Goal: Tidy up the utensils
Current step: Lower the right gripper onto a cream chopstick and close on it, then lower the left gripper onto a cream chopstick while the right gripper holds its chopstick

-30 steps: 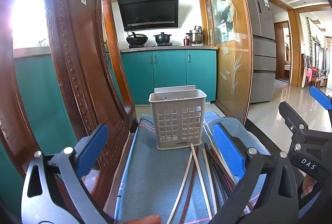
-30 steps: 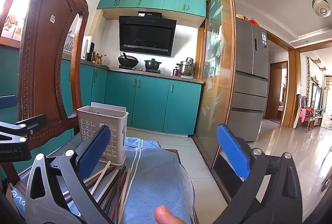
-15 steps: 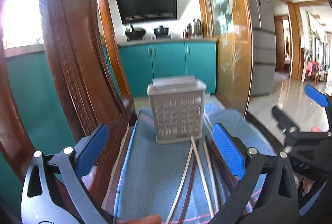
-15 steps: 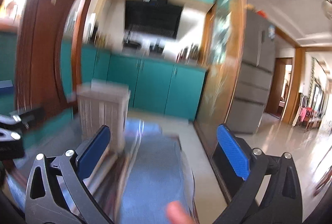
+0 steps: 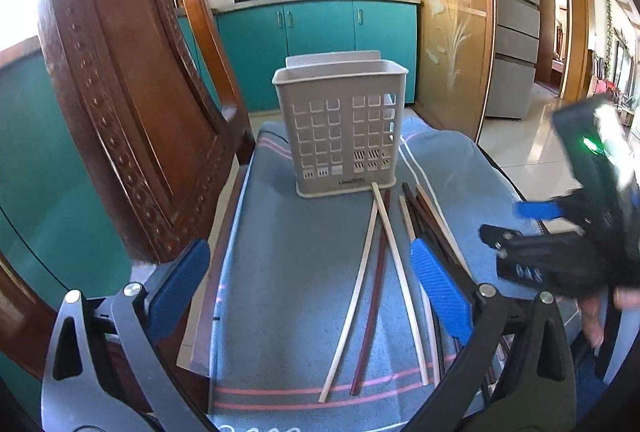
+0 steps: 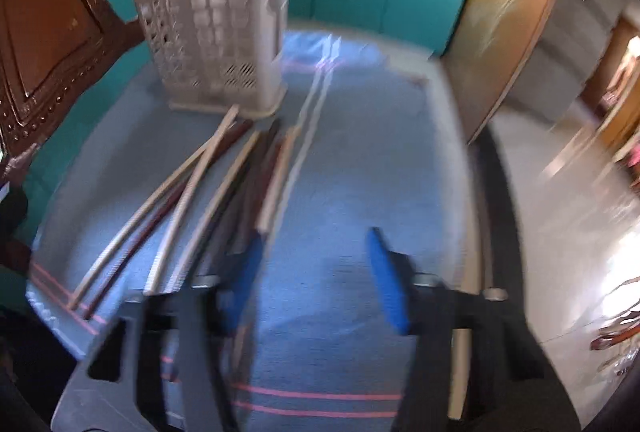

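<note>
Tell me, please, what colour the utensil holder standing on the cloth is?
The utensil holder is light grey, with a grid of square holes; the left wrist view shows it best.

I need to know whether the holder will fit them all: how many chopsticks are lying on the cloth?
At least 7. Three spread near the grey slotted plastic holder: pale, dark red, pale. About four more bunch right; the left gripper may hide others.

The right wrist view is motion-blurred throughout; the chopsticks (image 6: 208, 208) smear together, their near ends hidden behind the right tool (image 6: 316, 272).
</note>
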The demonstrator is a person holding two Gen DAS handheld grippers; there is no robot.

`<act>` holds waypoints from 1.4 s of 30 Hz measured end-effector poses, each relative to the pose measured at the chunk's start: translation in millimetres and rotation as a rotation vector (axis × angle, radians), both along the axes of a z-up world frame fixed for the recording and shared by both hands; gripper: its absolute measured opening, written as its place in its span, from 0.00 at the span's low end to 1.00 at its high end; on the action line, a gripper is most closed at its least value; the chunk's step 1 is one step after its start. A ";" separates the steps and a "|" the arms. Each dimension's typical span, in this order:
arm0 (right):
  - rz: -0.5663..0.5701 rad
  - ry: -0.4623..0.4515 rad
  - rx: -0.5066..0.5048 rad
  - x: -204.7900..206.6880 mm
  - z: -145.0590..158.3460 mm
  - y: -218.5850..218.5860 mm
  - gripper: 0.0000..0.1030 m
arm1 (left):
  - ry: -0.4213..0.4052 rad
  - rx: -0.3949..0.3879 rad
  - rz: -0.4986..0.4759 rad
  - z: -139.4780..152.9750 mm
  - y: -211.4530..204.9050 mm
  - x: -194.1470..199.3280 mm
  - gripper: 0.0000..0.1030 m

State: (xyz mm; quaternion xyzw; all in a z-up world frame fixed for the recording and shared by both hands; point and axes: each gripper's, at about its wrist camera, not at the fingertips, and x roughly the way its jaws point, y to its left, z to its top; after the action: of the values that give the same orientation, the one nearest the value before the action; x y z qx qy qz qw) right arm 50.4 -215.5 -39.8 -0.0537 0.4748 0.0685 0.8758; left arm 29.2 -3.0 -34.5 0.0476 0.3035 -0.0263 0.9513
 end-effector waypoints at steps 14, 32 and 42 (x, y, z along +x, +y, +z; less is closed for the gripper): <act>-0.004 0.132 0.003 29.5 -26.7 24.8 0.34 | 0.104 -0.034 -0.038 -17.1 -9.0 14.7 0.74; 0.033 0.136 0.012 29.1 -28.3 8.5 0.11 | 0.197 -0.031 0.015 -35.5 -9.2 33.8 0.88; 0.011 0.138 0.015 32.2 -27.5 -3.3 0.09 | 0.241 -0.035 0.039 -41.3 -5.6 36.9 0.89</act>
State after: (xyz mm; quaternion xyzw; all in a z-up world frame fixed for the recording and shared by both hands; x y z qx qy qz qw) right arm 82.6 -218.8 -67.3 -0.0449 0.5331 0.0805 0.8410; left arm 66.1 -8.6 -75.9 0.0216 0.4160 -0.0187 0.9089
